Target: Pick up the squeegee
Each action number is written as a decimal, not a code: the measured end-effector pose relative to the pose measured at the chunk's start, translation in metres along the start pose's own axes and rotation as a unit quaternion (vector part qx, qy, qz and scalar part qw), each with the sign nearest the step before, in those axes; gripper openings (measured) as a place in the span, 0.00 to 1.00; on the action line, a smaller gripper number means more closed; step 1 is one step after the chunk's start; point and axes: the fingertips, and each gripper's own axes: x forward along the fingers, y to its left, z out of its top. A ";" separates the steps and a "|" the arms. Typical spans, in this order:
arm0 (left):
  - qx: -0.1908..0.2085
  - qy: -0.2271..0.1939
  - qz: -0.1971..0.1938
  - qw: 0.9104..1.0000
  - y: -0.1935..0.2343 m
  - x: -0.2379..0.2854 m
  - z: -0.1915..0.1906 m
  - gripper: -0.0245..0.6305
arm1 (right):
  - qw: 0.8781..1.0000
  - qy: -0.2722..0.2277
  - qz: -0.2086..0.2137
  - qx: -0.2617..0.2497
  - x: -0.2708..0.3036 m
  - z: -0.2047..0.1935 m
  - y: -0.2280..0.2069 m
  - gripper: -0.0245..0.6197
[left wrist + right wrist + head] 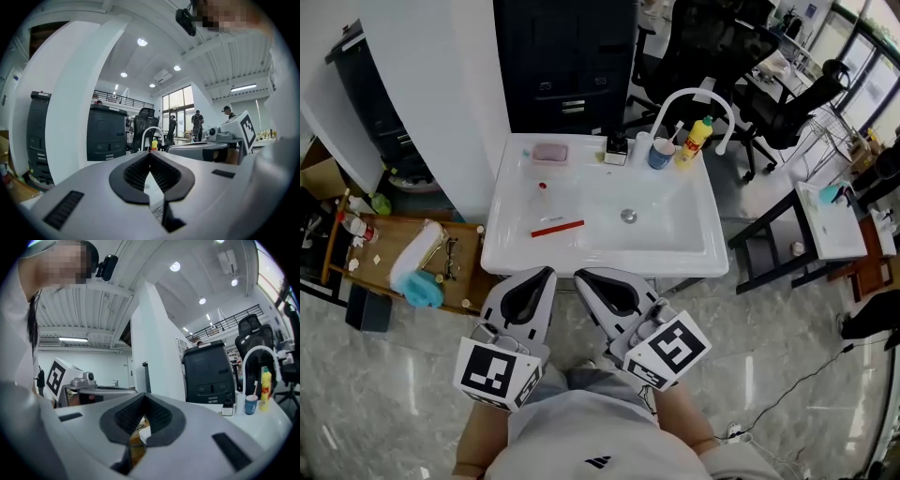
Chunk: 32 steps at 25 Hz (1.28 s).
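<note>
Head view: left gripper [546,273], right gripper [581,277] were closed, empty; squeegee [558,228] lay far, in sink [698,255]; jaws needed opening before reach.

1. The squeegee [557,228] is showing as a thin red strip; any handle is too faint to make out against the white.
2. It is lying flat on the floor of the white sink [511,251], in the left half of the basin.
3. It is sitting at a slight slant, its right end pointing towards the drain [628,216] but staying apart from it.
</note>
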 end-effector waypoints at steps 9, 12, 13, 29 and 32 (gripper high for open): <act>0.003 0.010 0.015 1.000 0.007 0.004 -0.004 0.06 | 1.000 0.004 0.013 0.015 0.010 -0.007 -0.006 0.05; -0.001 0.015 0.010 1.000 0.013 0.013 -0.006 0.06 | 1.000 0.007 0.004 0.015 0.014 -0.008 -0.014 0.05; -0.002 0.015 0.009 1.000 0.015 0.017 -0.005 0.06 | 1.000 0.010 0.001 0.015 0.015 -0.008 -0.017 0.05; -0.004 0.012 -0.010 1.000 0.081 0.060 0.003 0.06 | 0.999 0.023 -0.011 0.022 0.085 -0.007 -0.058 0.05; -0.007 0.014 -0.013 1.000 0.096 0.066 0.001 0.06 | 0.999 0.028 -0.016 0.020 0.100 -0.008 -0.064 0.05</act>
